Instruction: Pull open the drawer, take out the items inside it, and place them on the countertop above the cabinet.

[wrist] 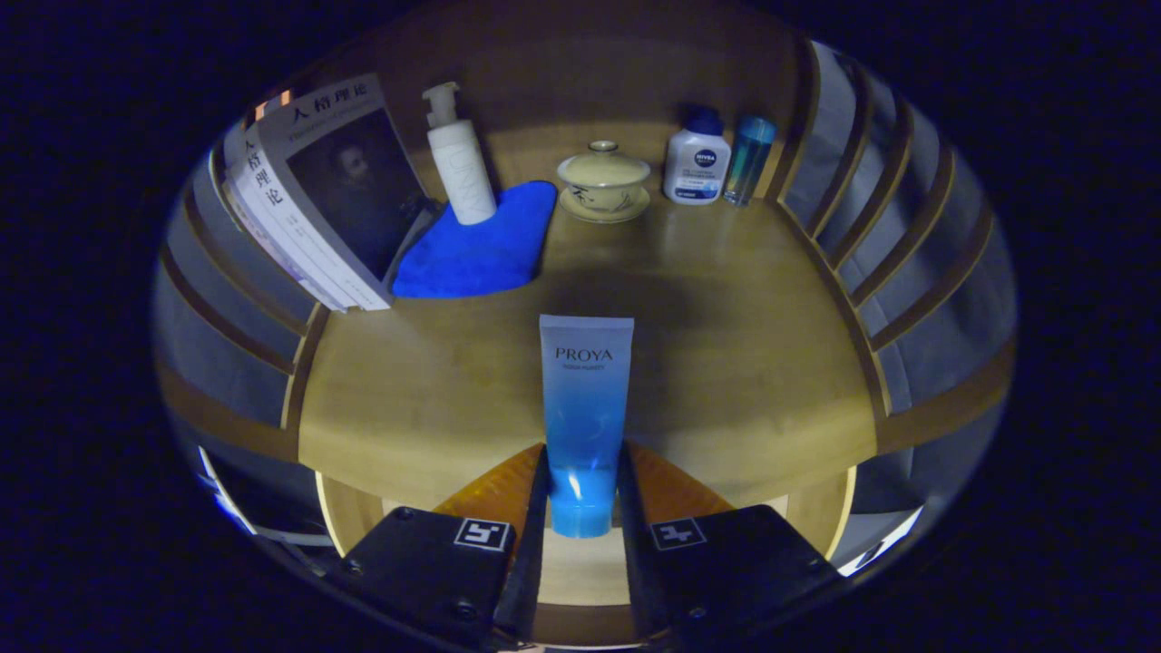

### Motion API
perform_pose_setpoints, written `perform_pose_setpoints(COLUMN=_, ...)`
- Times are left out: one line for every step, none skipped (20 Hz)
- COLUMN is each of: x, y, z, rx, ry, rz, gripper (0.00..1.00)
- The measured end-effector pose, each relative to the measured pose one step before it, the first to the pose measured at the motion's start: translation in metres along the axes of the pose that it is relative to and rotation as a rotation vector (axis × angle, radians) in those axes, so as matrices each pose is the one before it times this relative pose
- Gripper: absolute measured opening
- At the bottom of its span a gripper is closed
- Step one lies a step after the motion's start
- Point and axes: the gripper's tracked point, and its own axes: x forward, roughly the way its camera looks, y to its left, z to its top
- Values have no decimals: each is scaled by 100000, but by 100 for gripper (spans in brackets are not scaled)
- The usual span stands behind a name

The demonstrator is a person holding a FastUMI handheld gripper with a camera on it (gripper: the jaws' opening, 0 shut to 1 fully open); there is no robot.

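Note:
My gripper (582, 494) is shut on a blue-and-white squeeze tube (585, 399), both fingers pressing on its blue cap end. The tube stands upright, cap down, above the front part of the wooden countertop (726, 363). Whether its cap touches the wood I cannot tell. Farther back on the countertop sit a white pump bottle (461, 163) on a blue cloth (481, 245), a lidded ceramic cup on a saucer (603, 181), a white bottle with a blue cap (697, 161) and a slim teal bottle (749, 159).
Several books (317, 199) lean against the left slatted side. Slatted wooden rails (871, 209) close the right side, and a wooden back panel stands behind the items. The counter's front edge lies just below the tube.

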Motion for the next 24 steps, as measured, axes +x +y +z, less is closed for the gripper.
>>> perform_pose_setpoints(x=279, y=-100, z=-117, rx=303, ry=1373, rz=-459, gripper=43)
perform_pose_setpoints(x=283, y=-179, z=66, rx=371, ry=565, rz=-509, gripper=43)
perform_pose_setpoints(x=82, y=3, z=9, rx=37, ry=160, rz=-586, gripper=43)
perform_pose_setpoints(x=22, y=-4, z=-39, rx=17, ry=11, rz=-473, gripper=43)
perform_pose_setpoints(x=85, y=-35, z=-47, rx=-39, ry=477, rz=-117, gripper=42)
perform_pose_setpoints(x=166, y=-43, z=7, rx=226, ry=568, rz=-161, gripper=43)
perform_pose_setpoints(x=74, y=4, z=-24, rx=13, ry=204, rz=18, gripper=43)
perform_pose_setpoints(x=265, y=-11, z=41, rx=-254, ry=241, rz=8, gripper=43)
perform_pose_setpoints(x=135, y=-43, z=74, rx=291, ry=-339, rz=-316, gripper=43)
perform_pose_setpoints(x=9, y=-81, z=119, rx=-114, ry=-265, rz=-298, gripper=43)
perform_pose_setpoints(x=-9, y=187, z=128, rx=72, ry=-702, rz=989, gripper=45)
perform_pose_setpoints(x=-26, y=62, z=9, rx=-212, ry=-517, rz=257, gripper=47)
perform_pose_setpoints(x=-215, y=-81, z=159, rx=602, ry=-820, rz=-444, gripper=49)
perform_pose_setpoints(x=25, y=-58, z=7, rx=136, ry=-741, rz=-596, gripper=50)
perform_pose_setpoints(x=-290, y=2, z=113, rx=-132, ry=-657, rz=-328, gripper=51)
perform_pose_setpoints(x=-245, y=63, z=102, rx=-173, ry=-1090, rz=-219, gripper=51)
perform_pose_setpoints(x=-286, y=146, z=18, rx=-425, ry=-1007, rz=12, gripper=51)
perform_pose_setpoints(x=-352, y=61, z=-34, rx=-294, ry=-759, rz=-62, gripper=51)
perform_pose_setpoints(x=-378, y=208, z=-23, rx=-498, ry=-679, rz=510, gripper=51)
perform_pose_setpoints(x=-403, y=211, z=-72, rx=-474, ry=-822, rz=409, gripper=51)
perform_pose_setpoints(x=-390, y=117, z=-32, rx=-435, ry=-822, rz=219, gripper=51)
perform_pose_setpoints(x=-324, y=30, z=-115, rx=-330, ry=-736, rz=-48, gripper=51)
perform_pose_setpoints(x=-347, y=206, z=-214, rx=-583, ry=-755, rz=489, gripper=51)
perform_pose_setpoints(x=-314, y=50, z=-218, rx=-397, ry=-833, rz=17, gripper=51)
